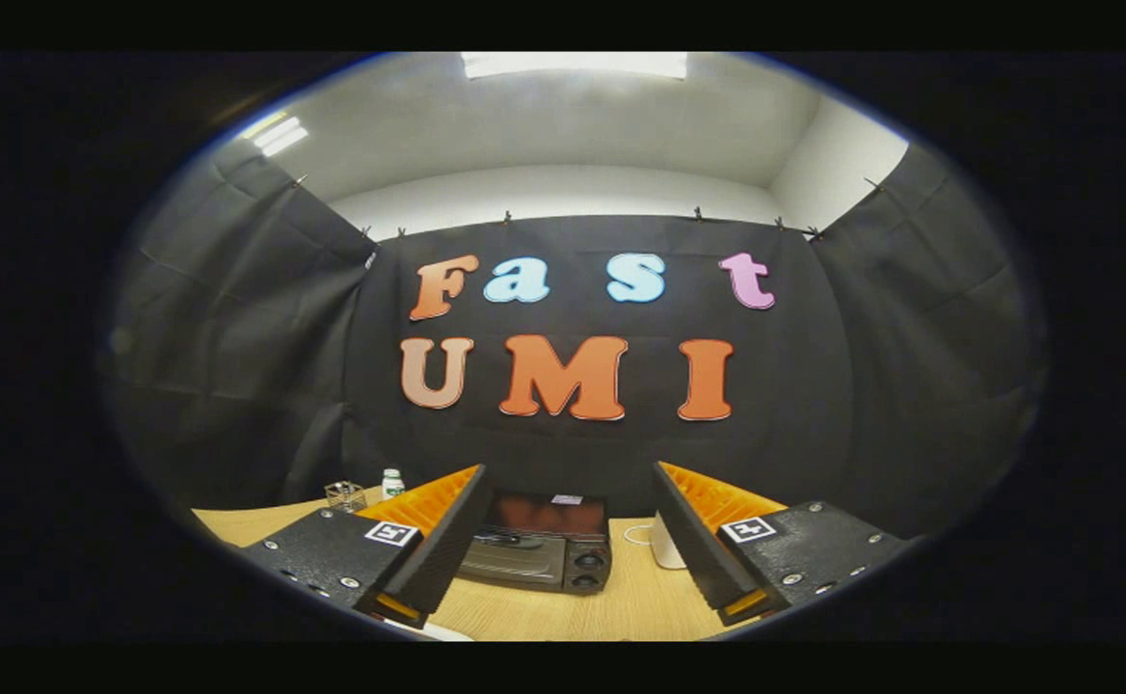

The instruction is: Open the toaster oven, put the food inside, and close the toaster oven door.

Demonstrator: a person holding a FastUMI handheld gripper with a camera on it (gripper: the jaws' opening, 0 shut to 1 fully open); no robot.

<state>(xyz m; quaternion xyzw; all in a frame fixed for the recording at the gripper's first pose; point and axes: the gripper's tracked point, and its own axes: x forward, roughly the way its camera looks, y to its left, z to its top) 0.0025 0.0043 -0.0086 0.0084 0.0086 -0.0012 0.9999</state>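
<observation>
Fingers (563, 554) spread wide, released, nothing btwn them; they hang above the light wood-grain worktop (621, 607), short of the oven.

Task thing: small dark boxy toaster oven w/ glass door and two round knobs (539, 549). It sits on the worktop toward the far edge, in front of the booth wall, beyond the fingers and framed in the gap btwn them. Door looks closed, tho it's small in view so not certain. Knobs stacked at its right side.

Handling, my guess: rigid metal-and-glass box, heavy enough to stay put under a gentle pull but could slide on smooth wood if yanked. Door prob. hinges at the bottom and drops fwd; take hold at the handle along the door's top edge. Handle is too small to make out here. Glass = fragile, let the door down slow, no slamming. Knobs: avoid bumping.

Food: can't pick it out from here. A pale edge shows on the worktop at the near edge, just under the left finger, unclear what.

Containers etc.:
- small clear glass-like cup/holder (345, 495) near far-left corner of worktop, contents not readable.
- small white bottle w/ green cap (391, 482) just beside it, capped, upright.
- white rounded object (664, 545) right of the oven w/ a thin white cord (636, 533) by it; can't tell what it is.

Oven interior not visible.
</observation>
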